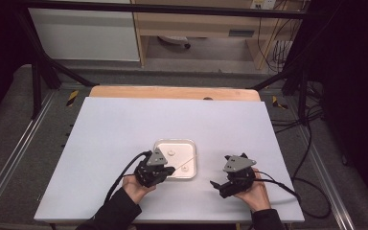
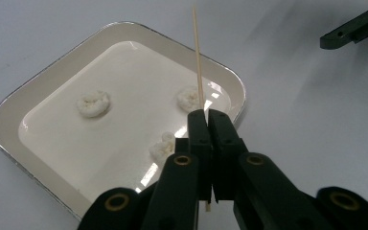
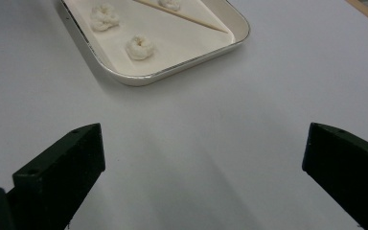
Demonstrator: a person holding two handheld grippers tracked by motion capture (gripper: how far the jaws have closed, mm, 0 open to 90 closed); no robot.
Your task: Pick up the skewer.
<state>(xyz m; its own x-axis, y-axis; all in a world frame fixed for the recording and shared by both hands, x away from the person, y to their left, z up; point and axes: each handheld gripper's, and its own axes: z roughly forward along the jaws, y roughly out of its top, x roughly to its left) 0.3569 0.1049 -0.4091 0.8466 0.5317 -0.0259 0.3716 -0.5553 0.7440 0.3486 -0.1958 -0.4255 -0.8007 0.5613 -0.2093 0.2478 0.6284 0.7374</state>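
Left gripper [image 2: 205, 120] clamps a thin wooden skewer [image 2: 197, 57] above the shallow cream rectangular tray [image 2: 9, 108]; right gripper [image 3: 201, 158], jaws wide apart, hovers beside the tray.

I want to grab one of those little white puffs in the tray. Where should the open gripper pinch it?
Probably the white puff nearest the right gripper. Come straight down from above, one jaw on each side of its rounded middle: the tray has a raised rim that blocks a sideways approach. It looks soft, so pinch gently.

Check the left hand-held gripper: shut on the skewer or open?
Shut. The left hand-held gripper has its jaws pressed together on the wooden skewer, which runs out past their tips over the tray.
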